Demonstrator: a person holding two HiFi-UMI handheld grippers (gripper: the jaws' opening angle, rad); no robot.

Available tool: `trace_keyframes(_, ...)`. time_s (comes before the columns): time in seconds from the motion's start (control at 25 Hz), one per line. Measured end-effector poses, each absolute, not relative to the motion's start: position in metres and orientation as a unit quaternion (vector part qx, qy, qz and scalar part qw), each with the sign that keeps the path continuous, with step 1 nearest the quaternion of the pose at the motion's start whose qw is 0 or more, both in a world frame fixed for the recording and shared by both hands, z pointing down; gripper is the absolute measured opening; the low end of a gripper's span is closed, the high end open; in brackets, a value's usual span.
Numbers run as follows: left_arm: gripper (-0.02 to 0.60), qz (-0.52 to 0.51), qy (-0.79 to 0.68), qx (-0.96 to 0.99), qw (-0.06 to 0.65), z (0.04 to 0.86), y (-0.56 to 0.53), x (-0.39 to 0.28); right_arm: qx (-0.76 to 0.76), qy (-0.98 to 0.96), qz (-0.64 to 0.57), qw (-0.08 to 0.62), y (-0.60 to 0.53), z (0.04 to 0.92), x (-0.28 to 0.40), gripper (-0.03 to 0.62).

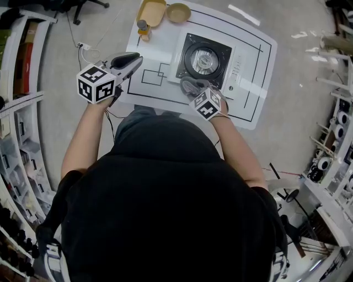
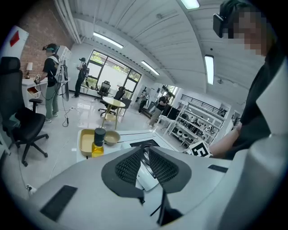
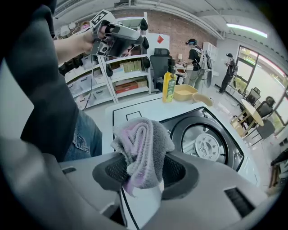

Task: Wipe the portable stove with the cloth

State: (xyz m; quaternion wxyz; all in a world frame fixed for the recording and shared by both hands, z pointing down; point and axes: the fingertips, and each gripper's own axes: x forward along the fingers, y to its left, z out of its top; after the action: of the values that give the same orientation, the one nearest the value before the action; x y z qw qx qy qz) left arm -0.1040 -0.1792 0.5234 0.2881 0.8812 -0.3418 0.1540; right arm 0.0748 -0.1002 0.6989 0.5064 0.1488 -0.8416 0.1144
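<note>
The black-topped, white-bodied portable stove [image 1: 204,58] with its round silver burner sits right of centre on the white tabletop [image 1: 165,49], inside black outlines drawn on the surface. At the stove's near left corner is the folded grey-and-pink terry cloth [image 3: 141,148]. It is pinched between the pads of the right tool [image 3: 145,174], with a thick wad bulging above them. Whether the cloth touches the stove cannot be told.

The left tool [image 2: 145,157] is held well apart from the stove, above the tabletop's left edge. Its pads are pressed almost together, with only a thin slit between them through which the tabletop shows.

At the far left corner of the tabletop are three things, all clear of the stove. A shallow yellow rectangular tray [image 1: 151,11] stands there with a round beige bowl [image 1: 178,12] just beside it. A small bottle of yellow liquid with a dark cap [image 1: 143,27] stands at the tray's near end.

The tabletop stands on a pale grey floor [image 1: 66,55], between white shelving [image 1: 16,110] on the left and racks of parts on the right. Beyond are black office chairs [image 2: 20,121], standing people [image 2: 51,81], a brick wall and ceiling strip lights [image 2: 209,67].
</note>
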Motion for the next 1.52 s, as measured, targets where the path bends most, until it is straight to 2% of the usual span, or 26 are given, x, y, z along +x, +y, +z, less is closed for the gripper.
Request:
trace_keyframes(0.72,0.075,0.158,-0.348,0.874,0.301,0.531,-0.186,-0.135,0.073,-0.861,0.108,0.492,-0.111,0.702,-0.017,0.205)
trace_keyframes(1.0,0.075,0.160,-0.351,0.872,0.301,0.528,-0.198,-0.146,0.062,-0.861,0.135,0.487,-0.125,0.702,-0.027,0.206)
trace_keyframes(1.52,0.075,0.164,-0.373,0.860,0.307,0.533,-0.213,-0.175,0.095,-0.861,0.168,0.470,-0.217,0.709,-0.031,0.206)
